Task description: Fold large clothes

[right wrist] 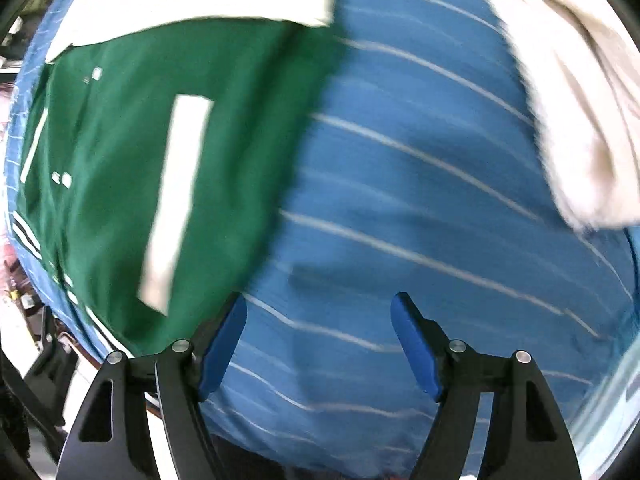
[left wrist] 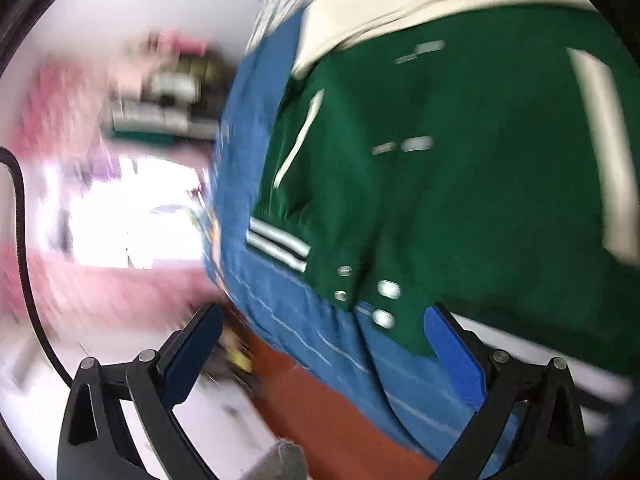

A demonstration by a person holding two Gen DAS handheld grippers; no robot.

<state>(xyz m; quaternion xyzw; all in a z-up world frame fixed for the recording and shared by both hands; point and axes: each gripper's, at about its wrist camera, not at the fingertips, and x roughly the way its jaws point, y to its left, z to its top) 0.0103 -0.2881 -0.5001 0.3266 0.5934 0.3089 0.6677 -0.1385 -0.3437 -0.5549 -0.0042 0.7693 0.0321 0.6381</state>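
While frames blur, green jacket [right wrist: 120,152] seemingly lies on blue striped sheet [right wrist: 400,200]; left gripper [left wrist: 324,344], right gripper [right wrist: 319,344] wide, empty.

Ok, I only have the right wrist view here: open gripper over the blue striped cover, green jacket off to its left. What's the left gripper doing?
Observer: The left gripper is open, holding nothing.
Operator: Where's it pointed?
Observer: At a snap-buttoned corner of the green jacket, right beside one finger pad; contact is unclear.
Operator: Anything under the cover?
Observer: An orange-brown surface shows below the blue striped cover.
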